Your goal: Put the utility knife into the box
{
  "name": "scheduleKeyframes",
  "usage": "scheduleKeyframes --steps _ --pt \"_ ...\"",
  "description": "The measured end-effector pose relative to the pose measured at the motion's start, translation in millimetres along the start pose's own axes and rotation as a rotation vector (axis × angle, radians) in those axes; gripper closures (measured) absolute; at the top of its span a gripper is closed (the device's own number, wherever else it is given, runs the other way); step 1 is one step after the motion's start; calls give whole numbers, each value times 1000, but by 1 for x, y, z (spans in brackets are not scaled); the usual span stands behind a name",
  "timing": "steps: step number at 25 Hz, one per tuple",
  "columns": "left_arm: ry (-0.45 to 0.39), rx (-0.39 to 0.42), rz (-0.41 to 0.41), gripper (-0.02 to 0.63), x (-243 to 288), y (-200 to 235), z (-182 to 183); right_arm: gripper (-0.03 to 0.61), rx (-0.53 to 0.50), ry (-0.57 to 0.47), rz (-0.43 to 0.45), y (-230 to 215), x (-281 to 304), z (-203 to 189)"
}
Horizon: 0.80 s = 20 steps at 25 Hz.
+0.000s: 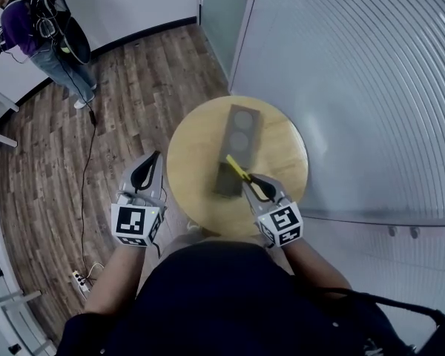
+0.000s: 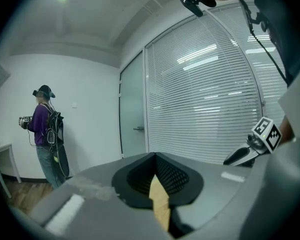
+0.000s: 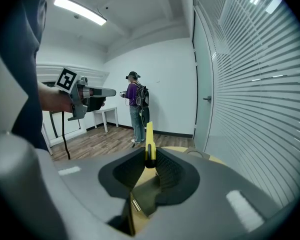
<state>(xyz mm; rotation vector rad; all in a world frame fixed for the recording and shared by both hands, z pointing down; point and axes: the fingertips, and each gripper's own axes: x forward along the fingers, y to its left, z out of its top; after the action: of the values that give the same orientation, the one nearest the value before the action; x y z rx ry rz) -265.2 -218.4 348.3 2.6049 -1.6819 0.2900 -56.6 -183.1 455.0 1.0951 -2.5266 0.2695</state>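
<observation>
Yellow utility knife [image 1: 236,167] was clamped in my R gripper [image 1: 251,179], over near end of grey box [image 1: 241,132] mid wood table [image 1: 193,154]. L gripper [image 1: 156,156] was closed, empty, off table's left edge w/ open floor [image 1: 126,102] below.

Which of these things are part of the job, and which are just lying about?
Job: yellow utility knife, clamped in the right gripper; long grey box with two round holes; round wooden table.
Just about: empty left gripper; white power strip and black cable on the floor; person in purple.
</observation>
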Motion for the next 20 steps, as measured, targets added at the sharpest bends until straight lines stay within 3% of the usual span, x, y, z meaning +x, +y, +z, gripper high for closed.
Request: scheduleKeyframes --steps 13,20 --pt "49 -26 -64 607 25 -14 -15 503 36 12 -7 -3 8 -4" --pt "121 -59 -85 607 43 -19 -52 503 66 45 -21 -11 18 -33"
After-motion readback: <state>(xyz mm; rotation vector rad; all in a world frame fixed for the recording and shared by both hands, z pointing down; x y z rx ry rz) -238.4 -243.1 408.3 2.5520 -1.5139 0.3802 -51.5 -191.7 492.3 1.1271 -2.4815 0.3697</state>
